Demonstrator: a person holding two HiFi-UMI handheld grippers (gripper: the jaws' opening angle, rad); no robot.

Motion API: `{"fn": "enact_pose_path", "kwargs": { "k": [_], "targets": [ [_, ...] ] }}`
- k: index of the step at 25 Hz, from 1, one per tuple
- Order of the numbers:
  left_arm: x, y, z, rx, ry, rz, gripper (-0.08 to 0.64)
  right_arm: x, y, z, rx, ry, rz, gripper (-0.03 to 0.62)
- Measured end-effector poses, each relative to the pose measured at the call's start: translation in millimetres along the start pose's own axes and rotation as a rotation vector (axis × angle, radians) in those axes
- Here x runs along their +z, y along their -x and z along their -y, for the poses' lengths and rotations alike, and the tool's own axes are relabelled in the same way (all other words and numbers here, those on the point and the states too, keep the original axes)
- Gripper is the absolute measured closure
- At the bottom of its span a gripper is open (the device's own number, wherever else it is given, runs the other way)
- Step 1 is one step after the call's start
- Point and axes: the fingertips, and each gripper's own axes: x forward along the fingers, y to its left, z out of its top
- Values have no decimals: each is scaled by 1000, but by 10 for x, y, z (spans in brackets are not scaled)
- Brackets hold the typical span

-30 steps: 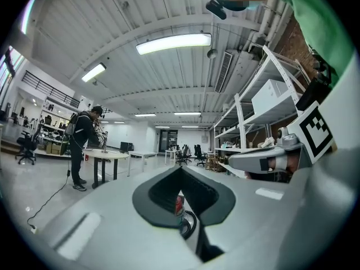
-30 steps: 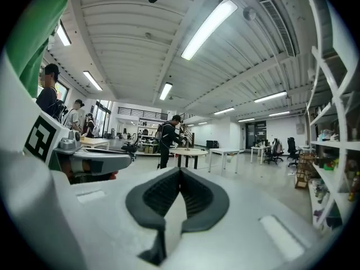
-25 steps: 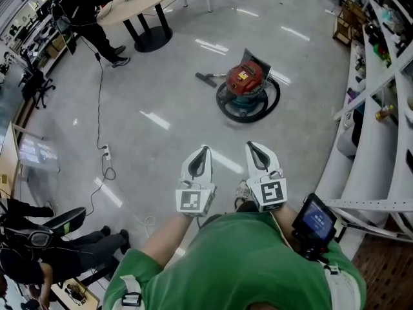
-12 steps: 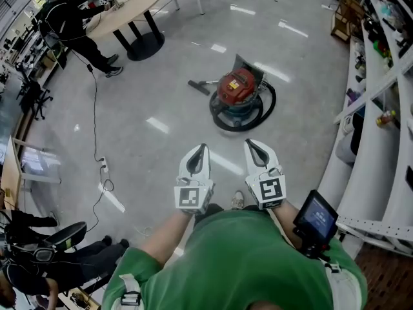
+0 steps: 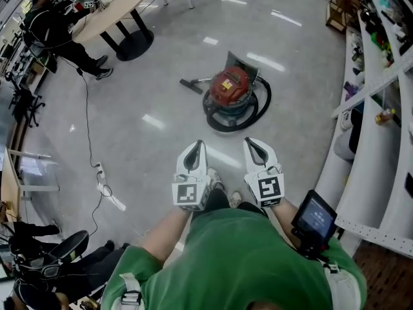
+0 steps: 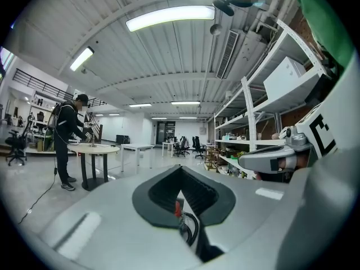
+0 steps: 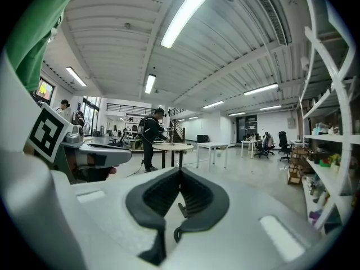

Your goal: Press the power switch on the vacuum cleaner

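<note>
Left jaws: the left gripper (image 6: 180, 170) has its tips pressed together with nothing between them; a patch of red and a loop of black hose show through the padded opening below the tips.
Right jaws: the right gripper (image 7: 180, 172) has its tips joined in the same way and holds nothing.
Gripper placement: side by side in front of the person's green shirt (image 5: 245, 263), held off the floor and both pointing forward.
Right wrist: a small device with a lit screen (image 5: 314, 218) is strapped there.
Vacuum cleaner (image 5: 230, 89): it stands on the shiny grey floor (image 5: 142, 141) ahead of both grippers and well apart from them. It has a red top on a darker drum, and a black hose (image 5: 261, 105) is coiled around its base.
Floor nozzle (image 5: 190, 84): it lies just to the left of the drum.
Power strip (image 5: 100, 172): on the floor to the left, with a cable running away from it.
Far left: a person in black (image 5: 55, 28) stands at a round table (image 5: 110, 5).
Right side: white shelving (image 5: 381, 128) with assorted items lines the room.
</note>
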Motion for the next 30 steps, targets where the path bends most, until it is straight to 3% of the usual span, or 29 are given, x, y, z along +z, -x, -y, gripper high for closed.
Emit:
{"fn": "enact_pose_path", "kwargs": {
  "k": [15, 30],
  "targets": [
    [-113, -1108, -841, -74, 4, -25, 554, -14, -1219, 275, -86, 10, -82, 589],
    [-150, -1698, -1443, -58, 3, -54, 554, 98, -2077, 420, -97, 36, -105, 589]
  ]
}}
